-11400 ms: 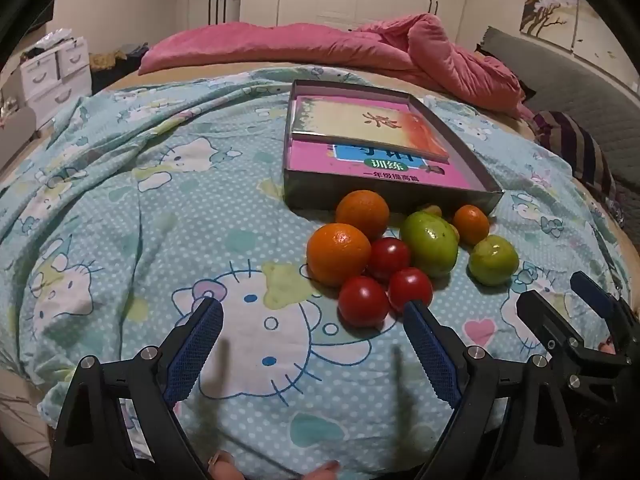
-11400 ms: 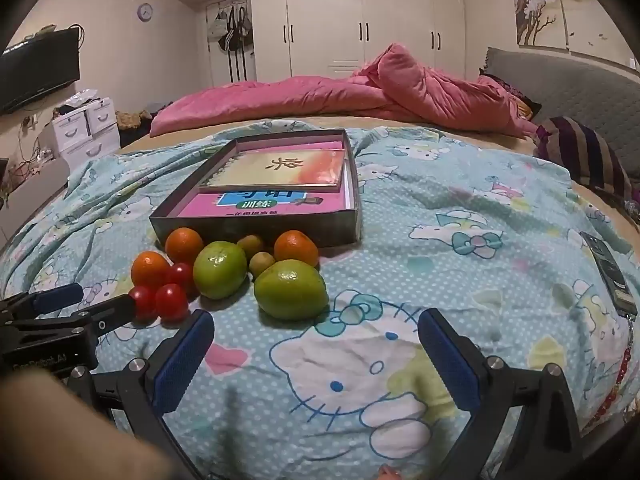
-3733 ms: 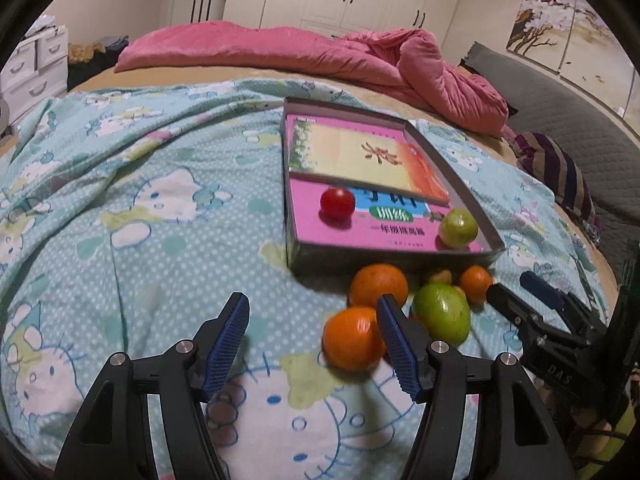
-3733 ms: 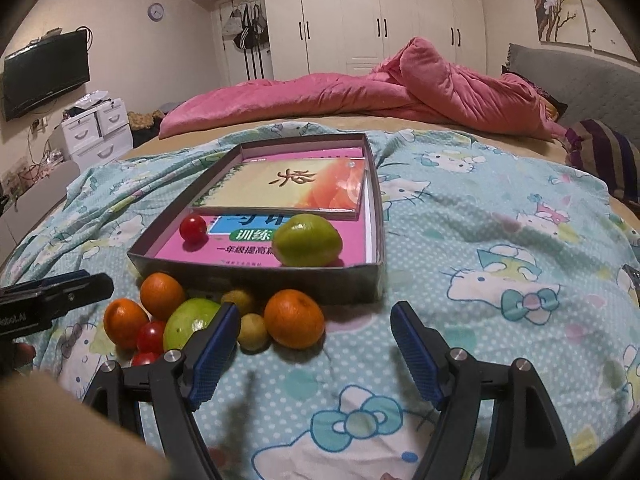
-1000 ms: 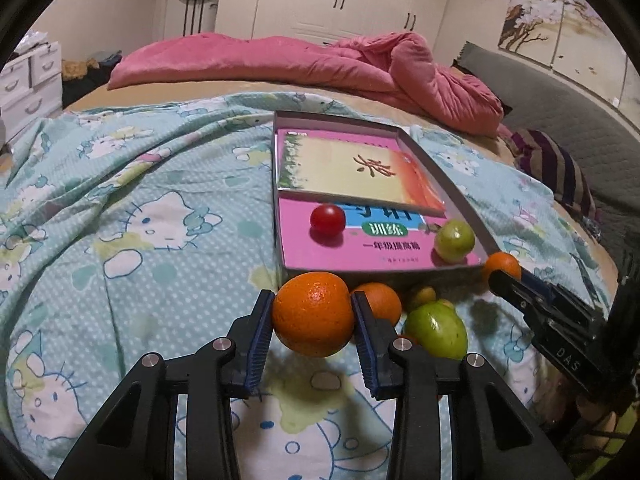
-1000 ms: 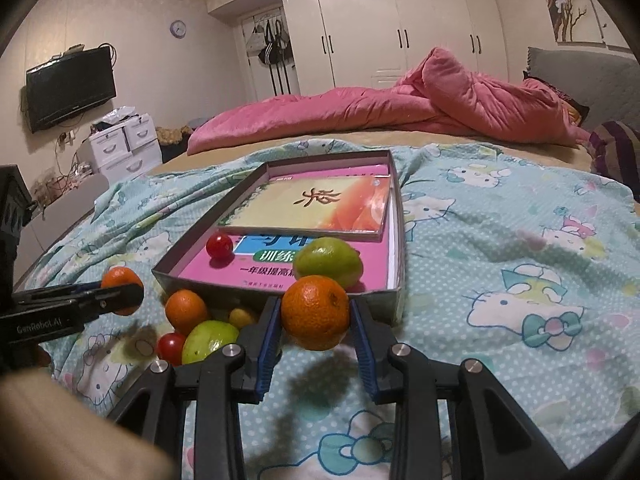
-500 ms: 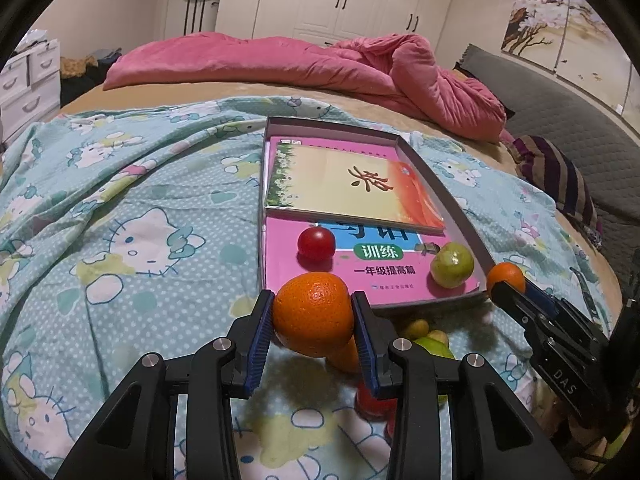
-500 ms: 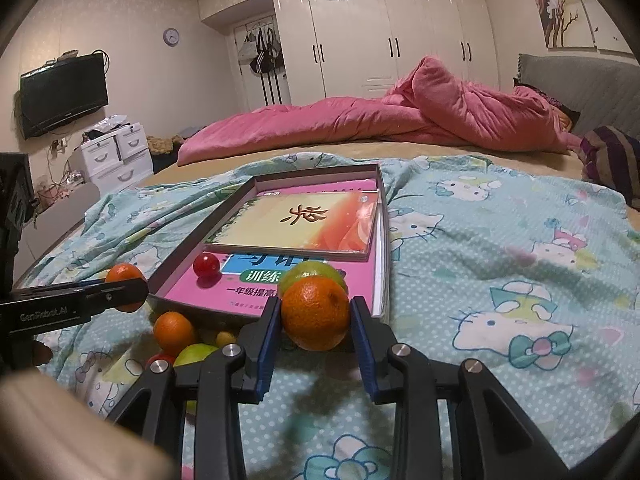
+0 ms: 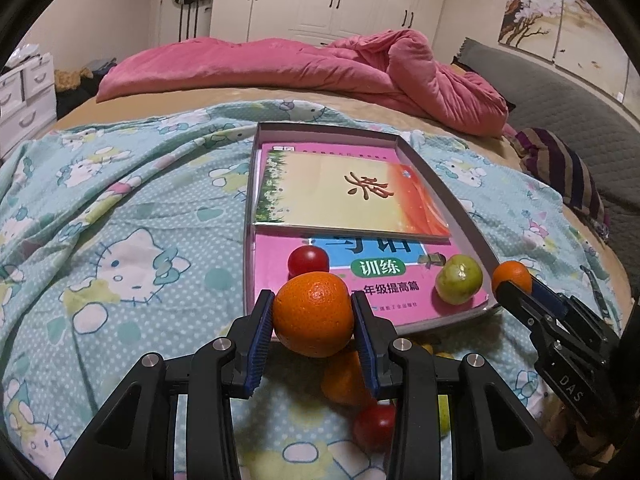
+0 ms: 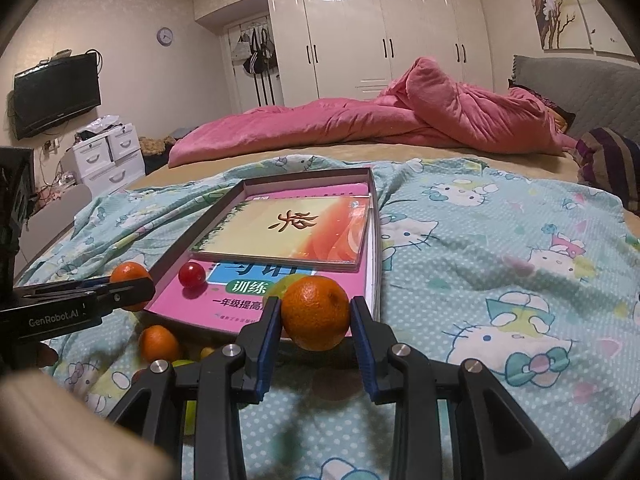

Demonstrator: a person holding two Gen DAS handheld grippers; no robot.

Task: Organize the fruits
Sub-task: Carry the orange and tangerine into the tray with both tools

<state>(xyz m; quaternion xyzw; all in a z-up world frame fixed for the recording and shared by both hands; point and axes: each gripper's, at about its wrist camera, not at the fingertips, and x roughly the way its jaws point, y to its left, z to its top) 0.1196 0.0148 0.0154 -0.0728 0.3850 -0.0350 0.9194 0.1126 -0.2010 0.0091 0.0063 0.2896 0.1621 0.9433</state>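
My left gripper [image 9: 313, 316] is shut on a large orange [image 9: 313, 312], held in the air over the near edge of the grey box [image 9: 440, 184]. My right gripper [image 10: 315, 312] is shut on a smaller orange [image 10: 315, 310], held at the box's near right corner; it shows in the left wrist view too [image 9: 511, 276]. In the box, on the pink book [image 9: 276, 276], lie a red tomato [image 9: 308, 261] and a green fruit [image 9: 459, 284]. Another orange [image 9: 344, 378], a tomato [image 9: 374, 426] and other fruit lie on the bed below.
A yellow-orange book [image 9: 344, 196] lies on top of the pink book at the box's far end. The Hello Kitty bedspread [image 9: 120, 240] surrounds the box. A pink duvet [image 9: 320, 64] is bunched behind, a striped cushion [image 9: 560, 168] at the right.
Both grippers, each holding its orange, have risen and moved forward toward the box. The fruit left on the bed has slid down under the fingers in both views.
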